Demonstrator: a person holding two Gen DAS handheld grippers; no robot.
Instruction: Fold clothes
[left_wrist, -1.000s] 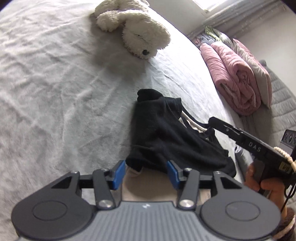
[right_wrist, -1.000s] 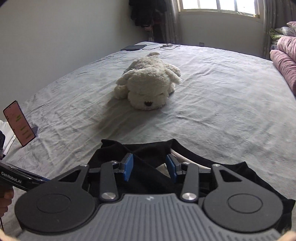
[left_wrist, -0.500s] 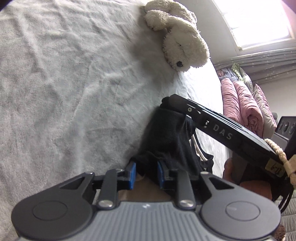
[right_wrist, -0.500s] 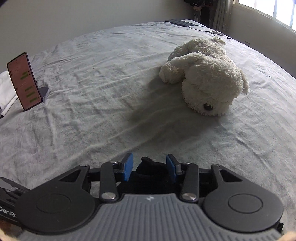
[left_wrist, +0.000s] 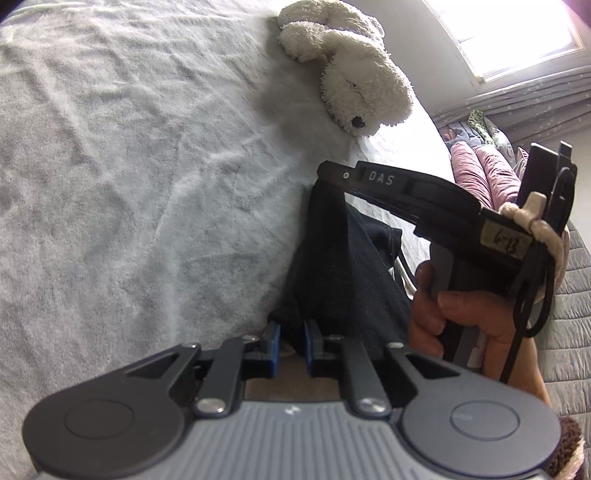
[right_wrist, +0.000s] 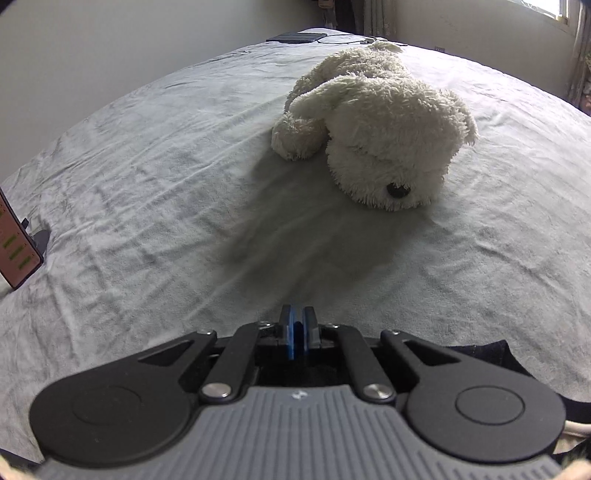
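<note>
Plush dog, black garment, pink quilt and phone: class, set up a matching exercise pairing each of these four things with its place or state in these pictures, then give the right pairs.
Column one:
1. plush dog
2. black garment
3. pink quilt
4. phone

Column two:
A. propped upright at the left edge of the right wrist view
B. pinched by both grippers
C. lying flat on the grey bedspread, muzzle down
D. rolled up at the far side under the window

Pairs: 1-C, 2-B, 3-D, 4-A
</note>
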